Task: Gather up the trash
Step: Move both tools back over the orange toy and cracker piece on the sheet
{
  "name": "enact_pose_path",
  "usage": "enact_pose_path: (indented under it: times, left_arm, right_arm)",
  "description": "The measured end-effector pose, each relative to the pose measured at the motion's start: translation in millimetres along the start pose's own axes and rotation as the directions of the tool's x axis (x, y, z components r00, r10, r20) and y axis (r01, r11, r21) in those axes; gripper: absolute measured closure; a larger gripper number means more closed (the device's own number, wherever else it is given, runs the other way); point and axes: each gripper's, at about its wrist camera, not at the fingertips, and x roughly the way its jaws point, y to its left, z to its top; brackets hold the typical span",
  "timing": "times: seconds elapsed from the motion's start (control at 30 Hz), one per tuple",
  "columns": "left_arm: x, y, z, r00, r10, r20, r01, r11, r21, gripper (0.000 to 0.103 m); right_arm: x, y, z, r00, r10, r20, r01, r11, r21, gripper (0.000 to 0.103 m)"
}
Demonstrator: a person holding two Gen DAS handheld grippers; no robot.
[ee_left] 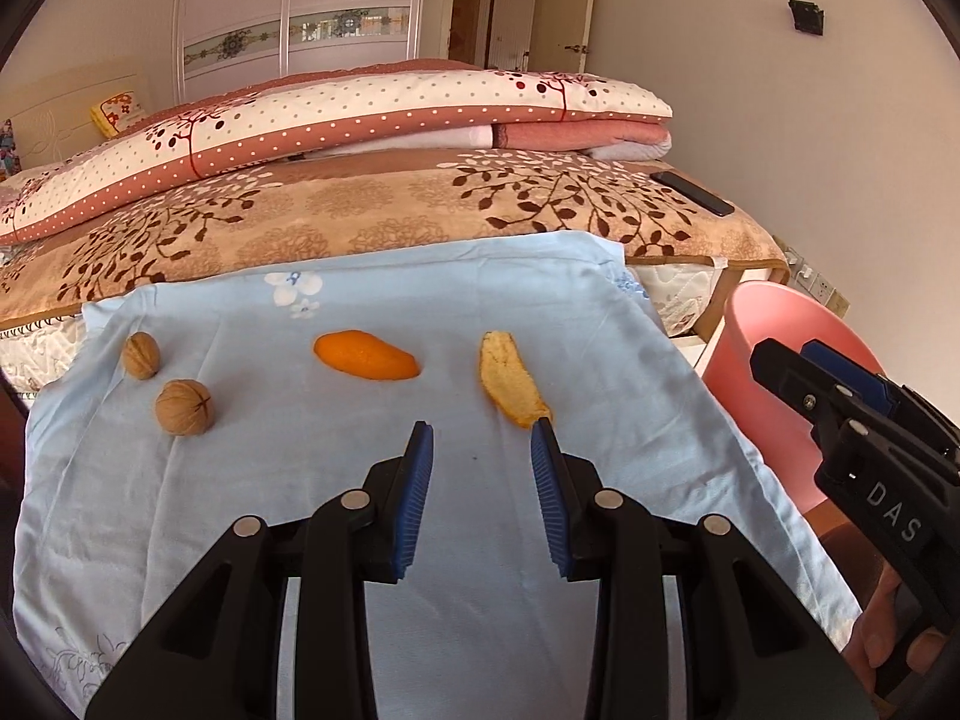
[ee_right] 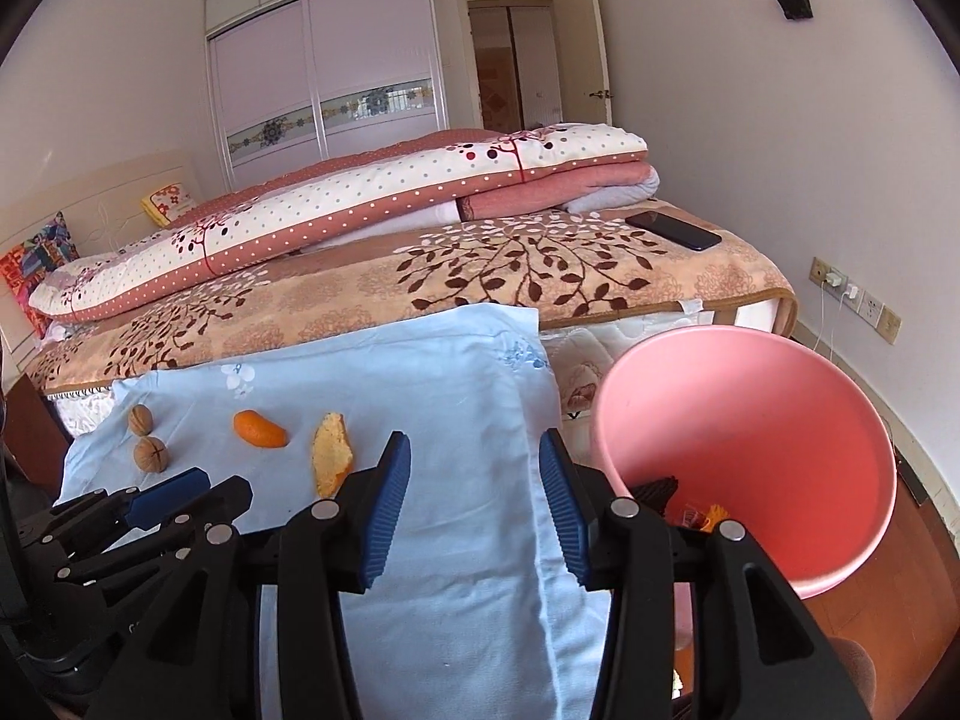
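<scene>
Bin (ee_right: 828, 396) already holding some scraps; 2 peels (ee_left: 366, 355) (ee_left: 510, 378), 2 walnuts (ee_left: 183, 407) (ee_left: 141, 355) still lying on cloth (ee_left: 372, 480). Left claw (ee_left: 482, 431), right claw (ee_right: 474, 444) both gaping wide, gripping nothing.

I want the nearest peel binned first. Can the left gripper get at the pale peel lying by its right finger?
Probably yes. The left gripper is open and empty, and the pale peel lies uncovered on the blue cloth just ahead of its right fingertip, nothing between.
</scene>
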Motion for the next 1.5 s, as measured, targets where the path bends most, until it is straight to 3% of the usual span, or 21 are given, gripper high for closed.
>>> enact_pose_path:
  times: [0.17, 0.5, 1.1, 1.5]
  left_arm:
    - [4.1, 10.3, -7.9, 1.000, 0.012, -0.016, -0.013, 1.000, -0.025, 0.069]
    - [5.6, 18.5, -9.1, 1.000, 0.015, -0.024, -0.017, 0.997, -0.072, 0.069]
    - [8.6, 29.8, -10.5, 0.998, 0.034, -0.061, -0.041, 0.991, -0.128, 0.069]
    - [4.9, 29.8, -11.0, 0.996, 0.071, -0.054, -0.077, 0.989, -0.125, 0.069]
  right_arm:
    - [2.2, 12.0, -1.6, 1.000, 0.003, 0.003, -0.002, 0.999, -0.047, 0.058]
    - [2.0, 14.0, -2.5, 1.000, -0.028, 0.006, 0.028, 0.998, -0.056, 0.041]
    - [2.0, 17.6, -2.9, 0.999, -0.047, 0.013, 0.048, 0.996, -0.075, 0.021]
    - [0.9, 21.1, -3.3, 0.999, -0.028, 0.017, 0.029, 0.996, -0.089, 0.021]
